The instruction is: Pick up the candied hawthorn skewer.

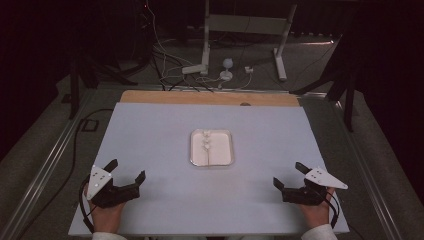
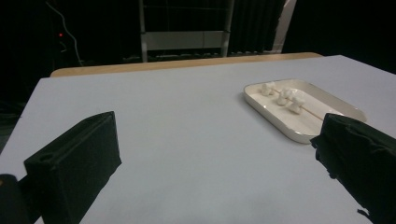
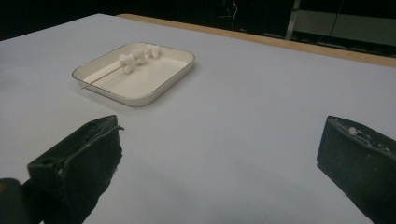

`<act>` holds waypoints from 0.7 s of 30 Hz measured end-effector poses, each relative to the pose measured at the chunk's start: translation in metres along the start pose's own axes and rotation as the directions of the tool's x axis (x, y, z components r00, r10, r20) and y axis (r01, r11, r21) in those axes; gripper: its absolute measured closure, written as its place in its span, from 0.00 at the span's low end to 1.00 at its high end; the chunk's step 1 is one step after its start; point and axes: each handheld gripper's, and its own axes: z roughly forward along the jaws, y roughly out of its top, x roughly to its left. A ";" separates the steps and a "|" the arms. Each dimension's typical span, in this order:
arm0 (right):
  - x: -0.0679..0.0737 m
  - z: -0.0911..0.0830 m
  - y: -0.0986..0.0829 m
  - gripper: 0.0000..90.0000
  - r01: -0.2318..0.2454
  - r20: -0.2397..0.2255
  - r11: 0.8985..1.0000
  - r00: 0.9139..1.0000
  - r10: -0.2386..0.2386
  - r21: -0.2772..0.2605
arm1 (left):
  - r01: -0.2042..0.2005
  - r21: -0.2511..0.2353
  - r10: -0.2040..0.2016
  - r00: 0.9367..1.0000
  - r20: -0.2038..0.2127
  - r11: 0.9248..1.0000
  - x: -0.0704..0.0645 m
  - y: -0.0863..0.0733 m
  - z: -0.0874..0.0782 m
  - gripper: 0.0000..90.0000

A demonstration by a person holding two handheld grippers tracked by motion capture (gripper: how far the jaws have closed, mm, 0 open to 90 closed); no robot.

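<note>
My two claws, left [image 1: 127,170] and right [image 1: 289,175], rest apart-jawed, flanking the tray [image 1: 193,150] holding a marshmallow skewer [image 1: 206,146], ready to reach.

High view up over the near edge looking forward and down at the whole worktop [image 1: 150,130], both gripper views low and close, sharing the white tray [image 2: 280,122] mid-worktop.

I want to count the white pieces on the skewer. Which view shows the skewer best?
The right gripper view: the skewer lies in the tray, its bare end and the white pieces distinct. The left gripper view shows skewer and pieces at a lower angle. The high view shows it small, pieces blurred.
</note>
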 end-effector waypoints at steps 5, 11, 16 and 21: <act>-0.001 0.000 -0.001 0.00 -0.009 0.007 1.000 1.000 0.009 -0.002 | -0.006 -0.012 0.006 1.000 -0.029 1.000 0.001 -0.001 -0.001 0.00; 0.000 0.000 0.000 0.00 -0.007 0.002 1.000 1.000 0.007 -0.003 | 0.005 0.003 -0.005 1.000 -0.025 1.000 0.003 -0.003 0.000 0.01; 0.001 0.001 -0.001 0.00 -0.018 0.012 1.000 1.000 0.018 -0.006 | 0.047 -0.012 -0.047 0.999 -0.008 0.999 0.003 -0.003 0.000 0.01; 0.004 0.001 0.000 0.00 -0.002 0.008 1.000 1.000 0.002 -0.005 | 0.065 0.014 -0.065 0.998 -0.008 0.998 0.003 0.003 0.003 0.01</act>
